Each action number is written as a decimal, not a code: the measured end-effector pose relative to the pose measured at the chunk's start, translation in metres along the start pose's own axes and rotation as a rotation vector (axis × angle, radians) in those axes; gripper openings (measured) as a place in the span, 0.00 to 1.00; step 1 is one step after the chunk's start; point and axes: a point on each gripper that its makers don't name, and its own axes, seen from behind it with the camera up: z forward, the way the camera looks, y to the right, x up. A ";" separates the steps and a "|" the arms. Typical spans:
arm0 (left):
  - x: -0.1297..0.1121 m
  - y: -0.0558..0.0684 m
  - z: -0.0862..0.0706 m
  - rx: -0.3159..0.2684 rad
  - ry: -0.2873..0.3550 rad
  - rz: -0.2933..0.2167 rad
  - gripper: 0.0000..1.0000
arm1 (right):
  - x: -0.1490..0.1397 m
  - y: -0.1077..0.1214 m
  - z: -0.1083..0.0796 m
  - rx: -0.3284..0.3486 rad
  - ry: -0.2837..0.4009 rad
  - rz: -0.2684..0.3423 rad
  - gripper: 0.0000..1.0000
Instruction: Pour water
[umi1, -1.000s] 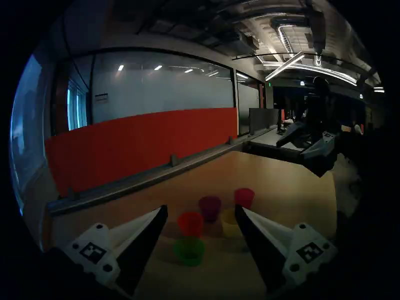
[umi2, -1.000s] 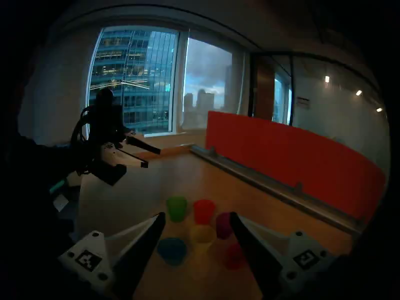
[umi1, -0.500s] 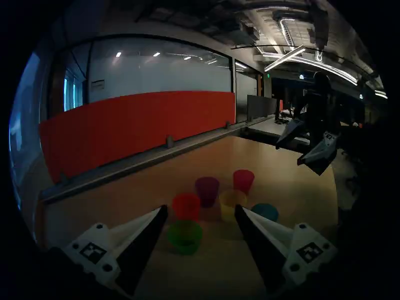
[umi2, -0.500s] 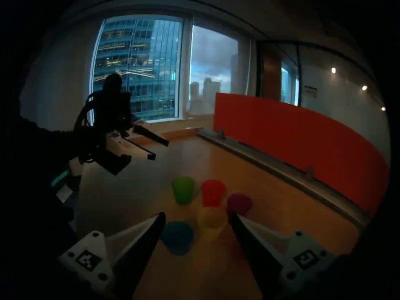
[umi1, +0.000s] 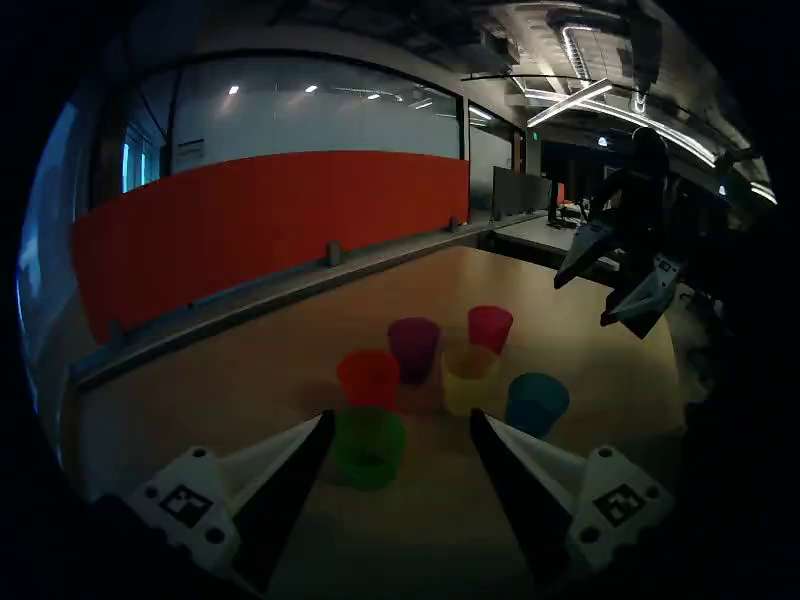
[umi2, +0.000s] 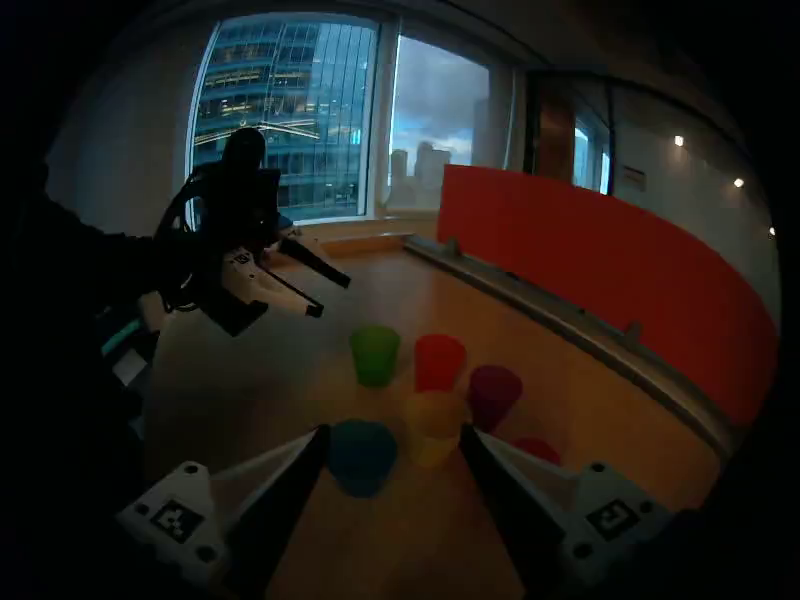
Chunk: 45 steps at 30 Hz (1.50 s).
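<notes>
Open-plan office, upper floor of a city building.

- Long wooden desk top (umi1: 250, 370), shared bench type.
- Red divider panel (umi1: 270, 220) along the desk's far edge, with a grey metal rail (umi1: 260, 292) at its foot.
- Glass partition wall (umi1: 320, 120) behind the panel, reflecting small ceiling spots.
- Linear strip lights (umi1: 572, 100) and a ribbed duct (umi1: 575, 45) on an exposed ceiling, far right.
- Further desks (umi1: 530, 232) with a grey screen (umi1: 520, 190) beyond.
- Full-height windows (umi2: 400, 120) at the desk's end; a glass high-rise tower (umi2: 260, 100) and a dusk skyline (umi2: 430, 160) outside.
</notes>
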 end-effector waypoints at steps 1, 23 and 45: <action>-0.002 0.000 0.001 -0.001 -0.005 0.000 1.00 | -0.002 -0.001 0.001 0.002 -0.003 -0.001 1.00; -0.061 -0.012 0.030 -0.011 -0.135 -0.011 1.00 | -0.044 -0.017 0.034 0.050 -0.090 -0.029 1.00; -0.086 -0.027 0.069 -0.029 -0.213 -0.014 1.00 | -0.071 -0.026 0.064 0.091 -0.145 -0.031 1.00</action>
